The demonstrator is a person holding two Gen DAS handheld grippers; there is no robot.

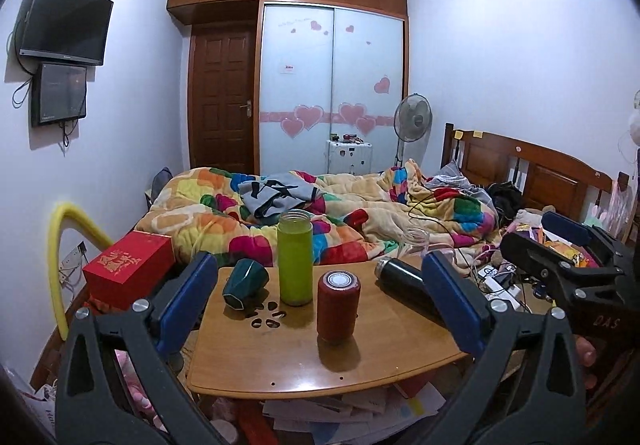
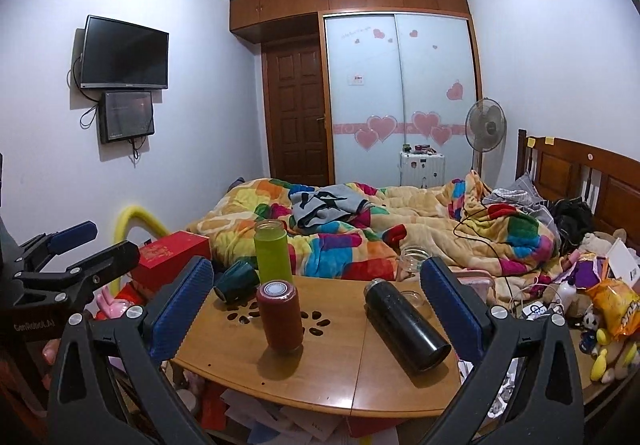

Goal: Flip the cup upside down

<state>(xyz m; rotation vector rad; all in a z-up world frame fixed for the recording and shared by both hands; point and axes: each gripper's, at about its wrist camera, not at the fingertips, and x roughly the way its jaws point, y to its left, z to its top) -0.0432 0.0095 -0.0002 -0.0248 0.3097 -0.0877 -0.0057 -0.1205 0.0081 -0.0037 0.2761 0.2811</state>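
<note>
Table: one small wooden top at the bedside, carrying all the drinkware within reach of both grippers.
Dark green cup: one; lies tipped on its side at the far left of the table, mouth towards the camera, beside the green bottle. Likely the task's cup, judged from its shape; neither upright nor inverted, so the flip is not yet done.
Green bottle: one, upright, mid-table.
Red flask: one, upright, nearest the cameras.
Black flask: one, lying on its side at the right of the table.
Glass jar: one, clear, at the far right edge; partly hidden.
Red box: one, off the table to the left.
Left gripper: jaws spread wide, holding nothing; held back from the table, framing the bottles, apparently in approach.
Right gripper: jaws likewise wide apart and empty, poised short of the table.
Next move, as judged: the left gripper sits nearer the cup and would suit the grasp.
</note>
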